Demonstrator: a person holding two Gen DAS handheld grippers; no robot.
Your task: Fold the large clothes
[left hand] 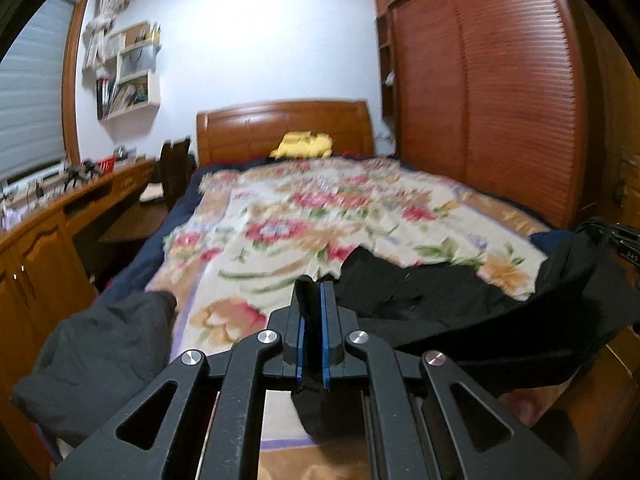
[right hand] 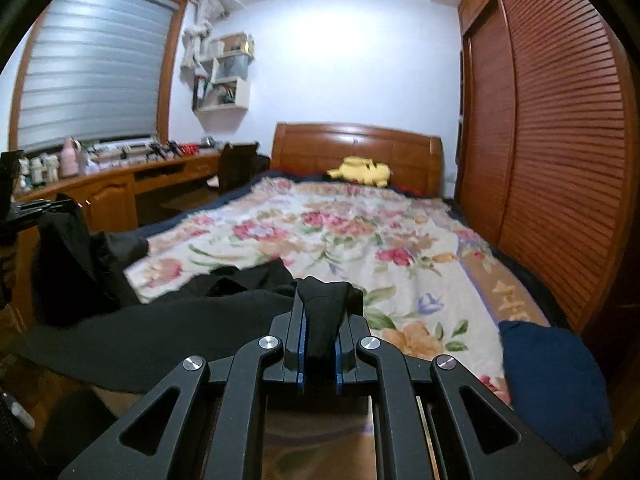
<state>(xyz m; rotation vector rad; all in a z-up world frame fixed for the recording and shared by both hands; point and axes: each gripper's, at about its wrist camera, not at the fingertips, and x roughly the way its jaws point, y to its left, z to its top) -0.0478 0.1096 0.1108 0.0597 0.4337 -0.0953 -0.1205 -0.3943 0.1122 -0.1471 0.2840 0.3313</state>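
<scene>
I am holding both grippers low, pointing forward and a little downward. My left gripper [left hand: 314,292] is closed, its blue pads [left hand: 325,328] are pressing on a fold of the black garment [left hand: 460,304]. My right gripper [right hand: 320,300] is closed too, pinching a thicker bunch of the same garment between its fingers. In each view the other gripper is showing at the edge, so the two are standing apart, side by side.
</scene>
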